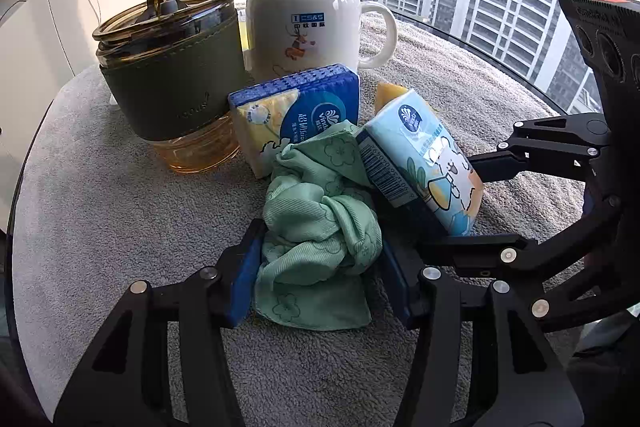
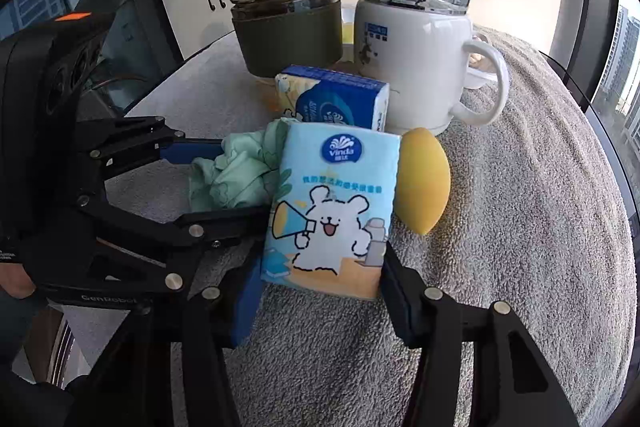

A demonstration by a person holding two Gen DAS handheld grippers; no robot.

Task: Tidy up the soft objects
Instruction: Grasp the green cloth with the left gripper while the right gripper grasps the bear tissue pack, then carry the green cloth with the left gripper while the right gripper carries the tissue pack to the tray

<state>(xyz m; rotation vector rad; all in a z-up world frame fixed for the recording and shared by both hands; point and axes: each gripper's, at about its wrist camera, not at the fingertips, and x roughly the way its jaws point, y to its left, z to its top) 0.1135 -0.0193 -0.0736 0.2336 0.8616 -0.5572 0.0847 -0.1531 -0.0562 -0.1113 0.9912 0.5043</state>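
My left gripper [image 1: 316, 263] has its two blue pads pressed against the one crumpled green cloth [image 1: 320, 227], which bunches between them on the grey towel [image 1: 100, 219] covering the table. My right gripper [image 2: 320, 291] clamps the lower end of one light-blue tissue pack [image 2: 332, 207] printed with a white bear; the pack stands tilted, its upper edge leaning over the cloth. Just beside that pack, on its right in the right wrist view, lies one yellow sponge [image 2: 424, 179]. Behind the cloth stands a second tissue pack [image 1: 296, 115], dark blue and yellow. That makes two packs, one cloth, one sponge. Toward the towel's far edge stand two cups: one green-sleeved tumbler [image 1: 168, 83] with a straw and one white lidded mug [image 1: 304, 31].
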